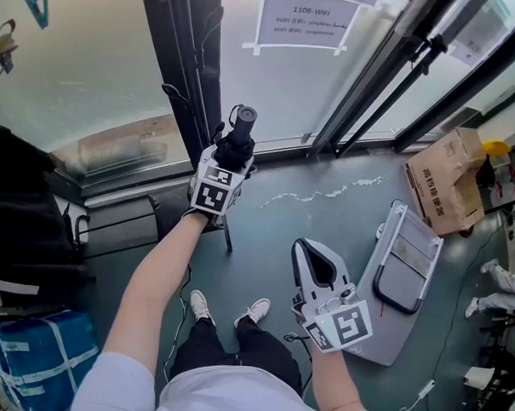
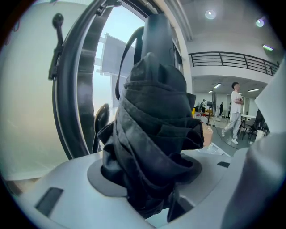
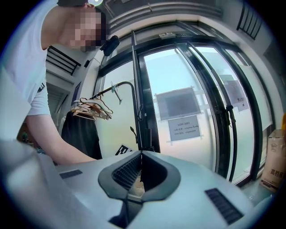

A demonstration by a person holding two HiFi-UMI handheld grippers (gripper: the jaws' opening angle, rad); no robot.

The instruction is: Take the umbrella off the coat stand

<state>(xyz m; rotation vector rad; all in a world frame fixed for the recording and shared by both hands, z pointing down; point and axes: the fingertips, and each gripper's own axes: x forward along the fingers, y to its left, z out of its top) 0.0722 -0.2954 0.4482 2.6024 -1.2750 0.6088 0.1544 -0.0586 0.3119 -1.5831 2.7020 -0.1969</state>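
The left hand-held gripper (image 1: 231,155) has its jaws shut tight on the umbrella (image 2: 152,134). The umbrella is black and folded up, and its cloth is bunched between the two white jaws. Its round end (image 1: 245,118) sticks up above the jaws. The umbrella is right beside the coat stand (image 1: 196,83) — just to the right of the tall black pole in the head view. I cannot tell if its strap (image 2: 129,49) hangs on a peg.

The right hand-held gripper (image 3: 139,154) is closed, with its jaw tips touching. It holds nothing. It is lower down and well to the right of the coat stand, out over the floor (image 1: 342,213).

A grey folded step stool (image 1: 404,266) lies on the floor, far to the right of the coat stand. A brown cardboard box (image 1: 446,183) sits even farther right. A white paper sign (image 1: 304,19) is stuck on the glass, up and to the right of the coat stand. A blue bag (image 1: 38,353) is down to the left of the coat stand — well apart from it.
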